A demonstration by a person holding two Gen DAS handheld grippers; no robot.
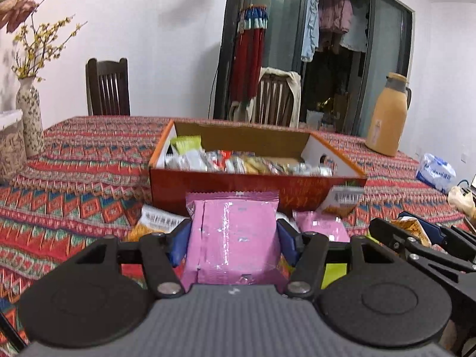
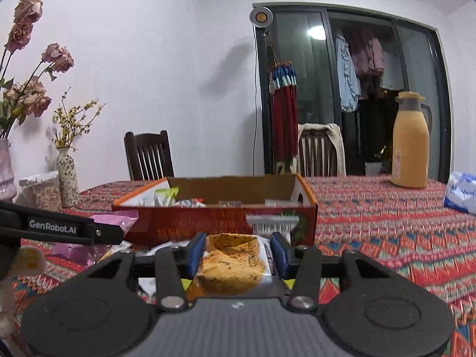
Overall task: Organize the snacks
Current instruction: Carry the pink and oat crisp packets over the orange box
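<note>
Left gripper [image 1: 233,239]: clamped on a pink packet [image 1: 233,238], blue pads pressing both side edges, packet upright between them and clear of the tablecloth [image 1: 89,160]. Right gripper [image 2: 238,257]: clenched on an orange-and-silver snack pack [image 2: 235,263], wrapper crumpled and bulging between the pads. Both loads just in front of the open cardboard box [image 1: 255,181], already well filled with wrapped snacks. More packets loose on the cloth near the box's front wall: a second pink one [image 1: 321,226], a white-and-orange one [image 1: 157,220], another leaning against the box [image 1: 342,202].

Likely trouble from here:
- Slipping. Glossy film, held only at the edges; probably slides out on a quick swing or tilt toward the box.
- Crushing. Orange pack already squeezed hard; brittle contents may break under more pressure.
- Catching the front wall. Box rim ahead and fairly tall; too low an approach pushes the light box along the cloth or folds the packet against the card.
- Collision between tools. Both close together, side by side, aimed at the same opening; simultaneous drops risk a knock.
- Poor landing. Box crowded at the left and middle; packet dropped onto the heap may tumble back out.
</note>
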